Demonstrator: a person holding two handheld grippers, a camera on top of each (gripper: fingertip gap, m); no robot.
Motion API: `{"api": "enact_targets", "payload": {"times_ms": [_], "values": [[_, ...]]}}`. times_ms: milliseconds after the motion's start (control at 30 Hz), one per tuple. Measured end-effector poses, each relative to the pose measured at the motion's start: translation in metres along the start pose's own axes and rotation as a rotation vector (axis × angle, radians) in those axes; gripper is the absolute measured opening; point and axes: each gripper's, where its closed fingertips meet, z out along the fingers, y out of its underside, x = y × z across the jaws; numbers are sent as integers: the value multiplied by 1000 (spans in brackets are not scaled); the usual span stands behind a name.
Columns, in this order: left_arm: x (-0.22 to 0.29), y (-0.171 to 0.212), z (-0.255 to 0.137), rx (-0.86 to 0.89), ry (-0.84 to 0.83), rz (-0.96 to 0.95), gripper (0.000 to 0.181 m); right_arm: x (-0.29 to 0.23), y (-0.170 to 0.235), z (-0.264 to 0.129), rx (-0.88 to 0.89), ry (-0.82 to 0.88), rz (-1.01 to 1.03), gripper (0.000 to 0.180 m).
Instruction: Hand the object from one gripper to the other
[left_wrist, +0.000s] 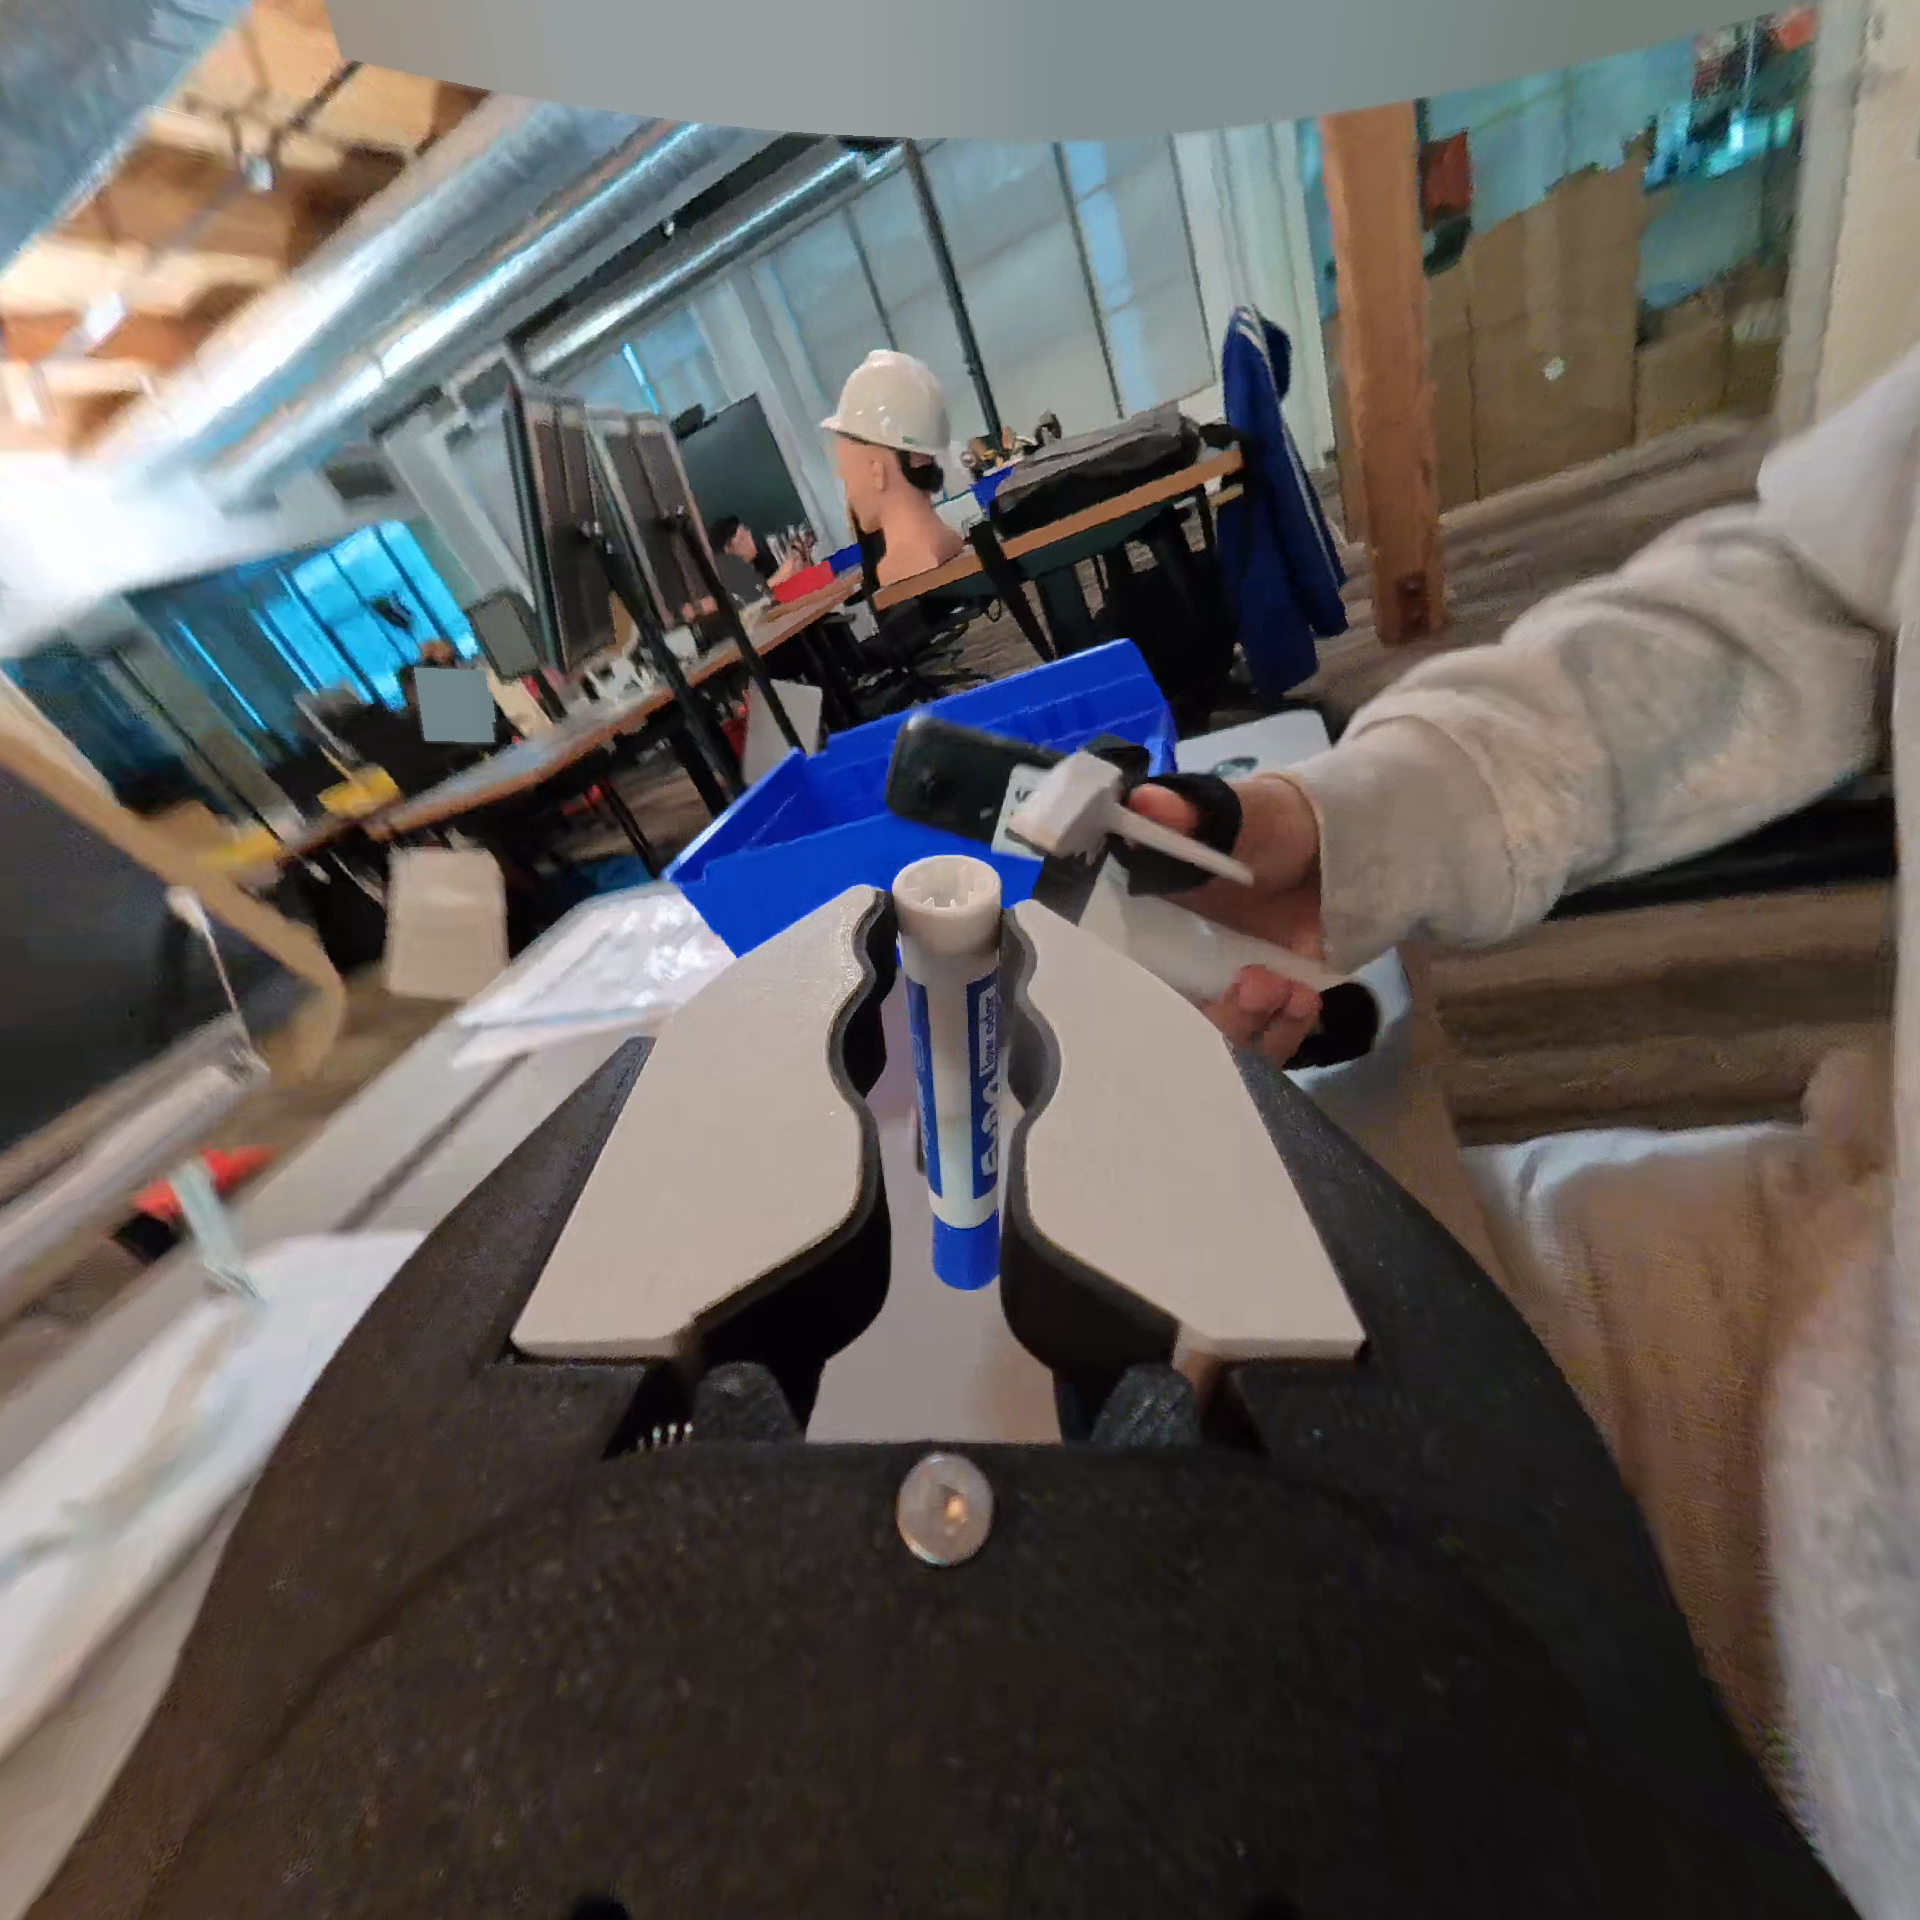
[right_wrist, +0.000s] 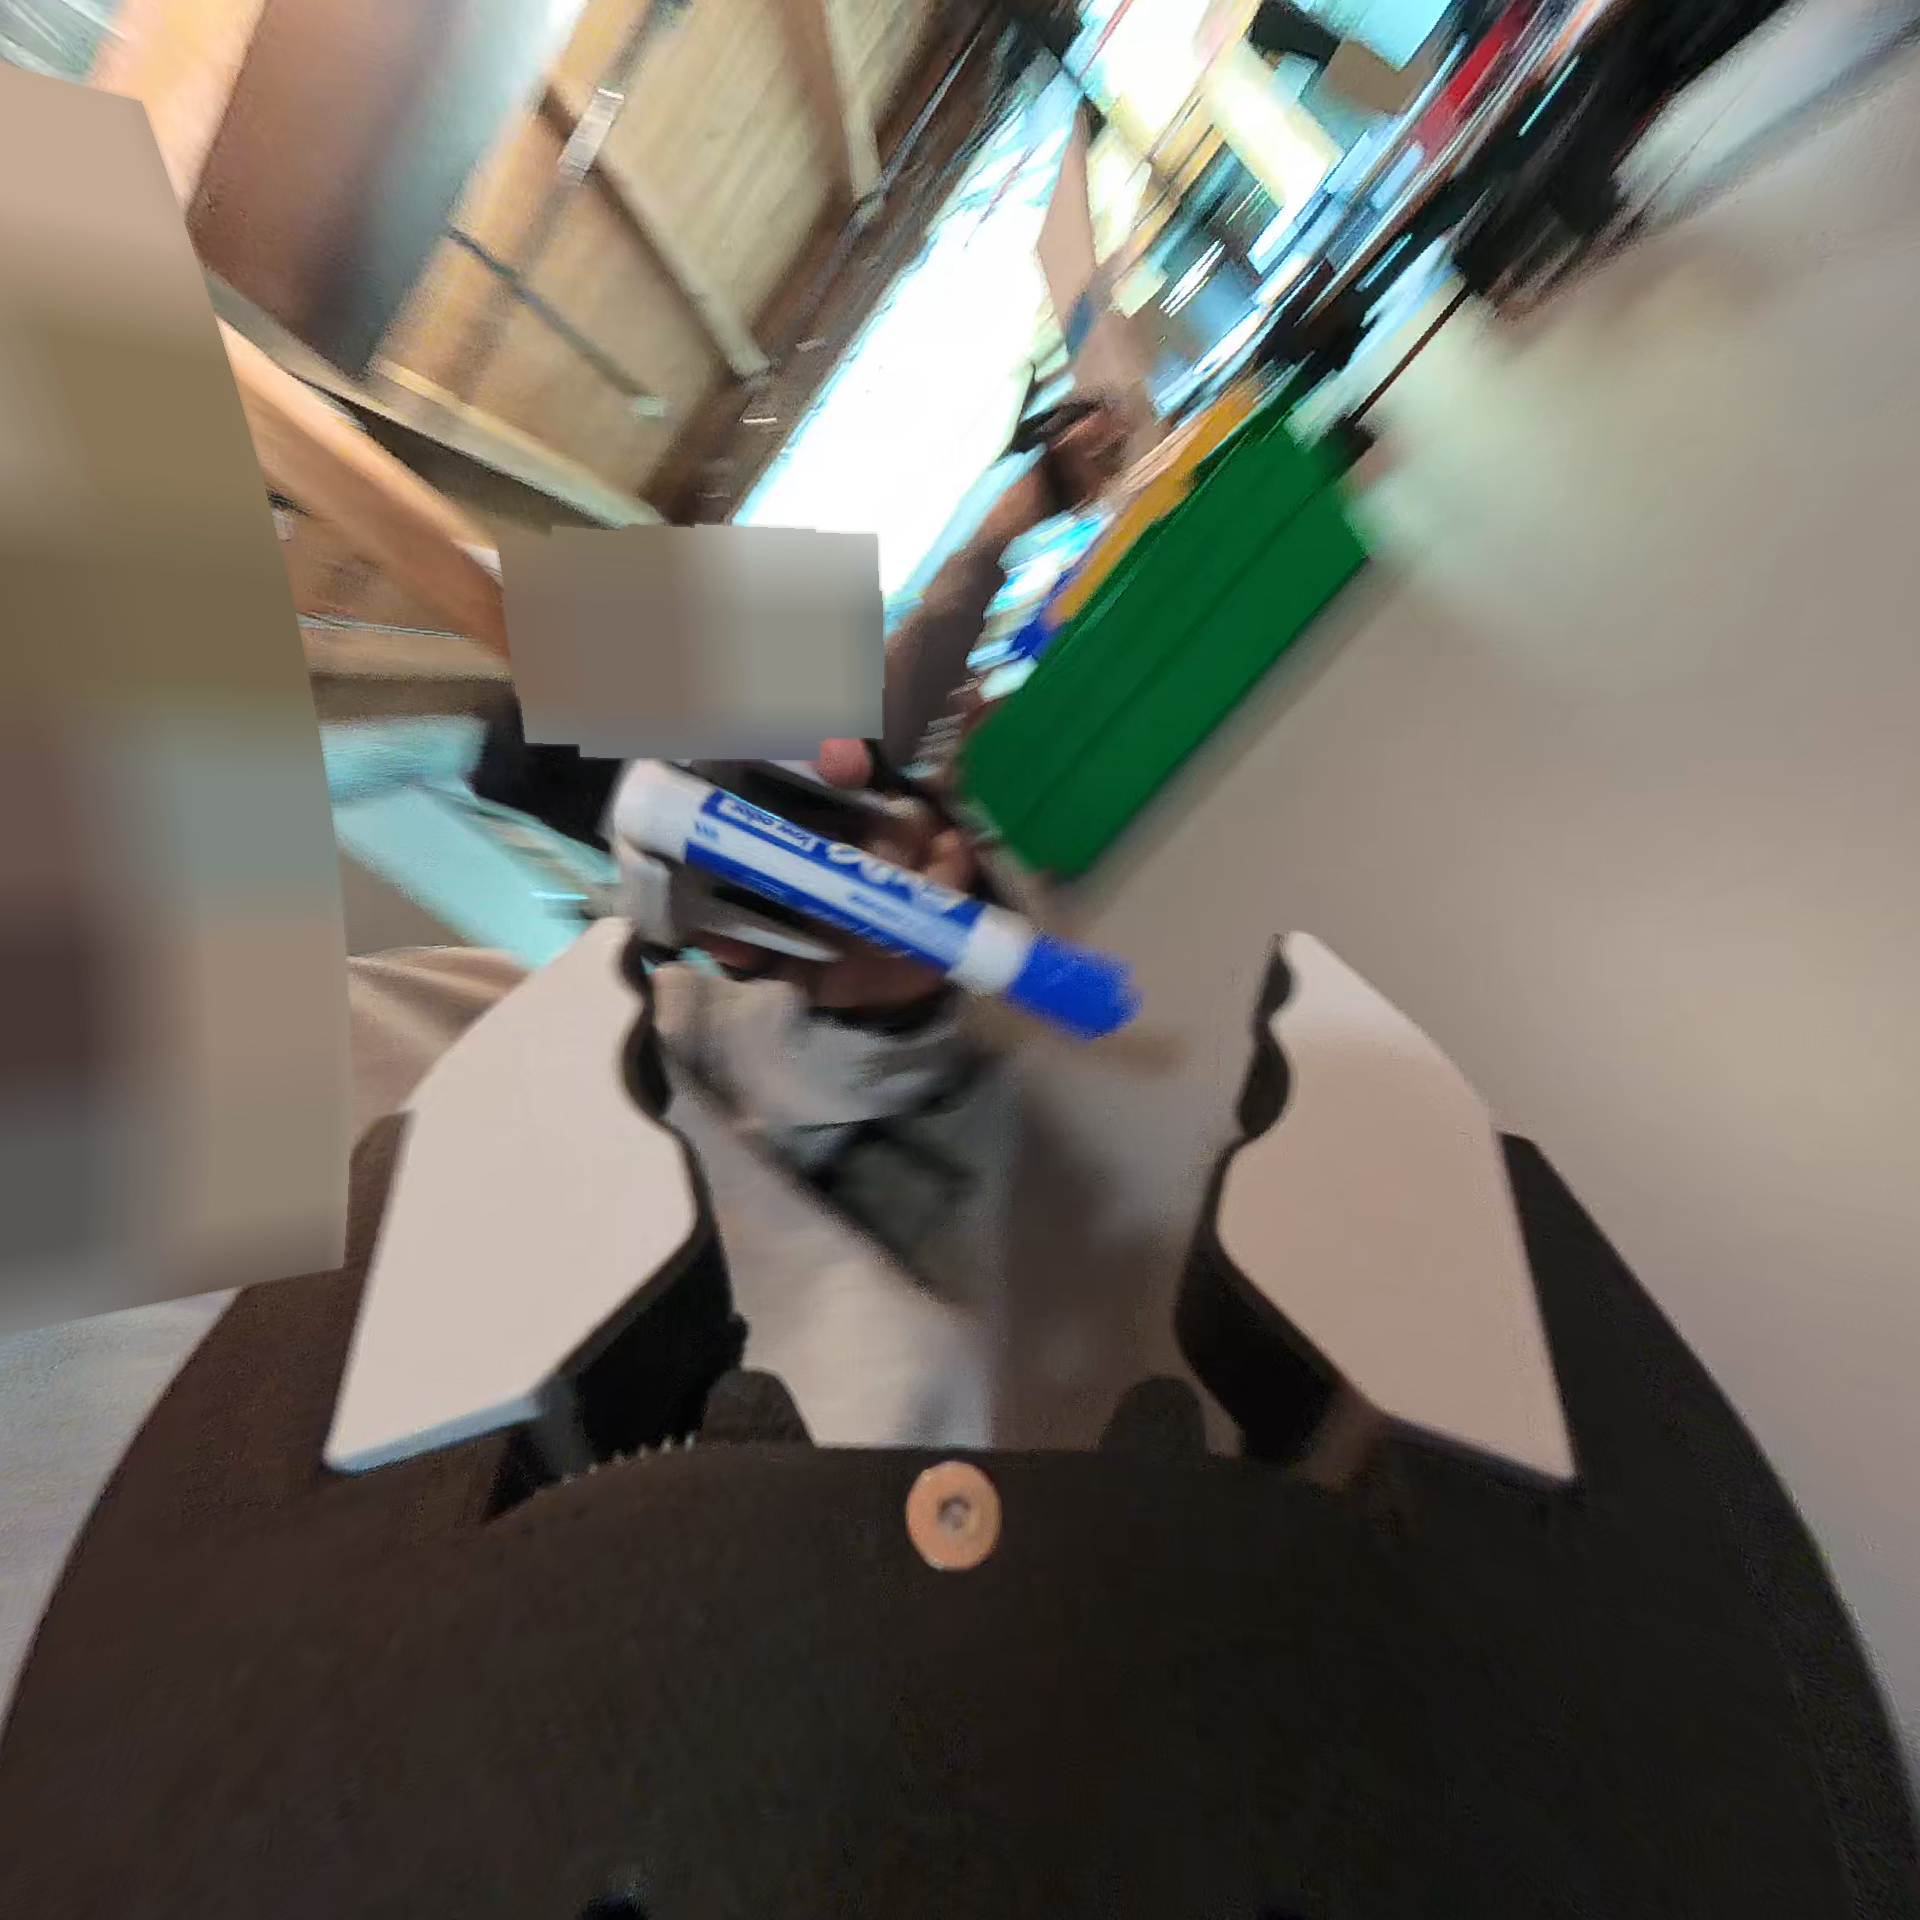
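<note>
My left gripper (left_wrist: 948, 920) is shut on a white marker with a blue label and blue cap (left_wrist: 951, 1070), which stands along the gap between the fingers, cap end toward the camera. The right gripper (left_wrist: 1049, 805) shows beyond it, held by a hand in a pale sleeve, a short way past the marker's white end. In the right wrist view my right gripper (right_wrist: 956, 951) is open and empty. The marker (right_wrist: 852, 883) lies across just beyond its fingertips, held at its white end by the left gripper (right_wrist: 665, 899), blue cap pointing right. The view is blurred.
A blue bin (left_wrist: 821, 831) stands behind the marker on a grey table (left_wrist: 343, 1143). A green bin (right_wrist: 1164, 665) lies past the marker in the right wrist view. The person's sleeve (left_wrist: 1579, 727) fills the right side. Desks and a mannequin head with a hard hat (left_wrist: 894, 457) are far back.
</note>
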Motion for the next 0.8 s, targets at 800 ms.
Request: {"api": "enact_targets", "payload": {"times_ms": [800], "values": [[-8, -13, -9, 71, 174, -378, 18, 2, 62, 28, -342, 179, -887, 33]]}}
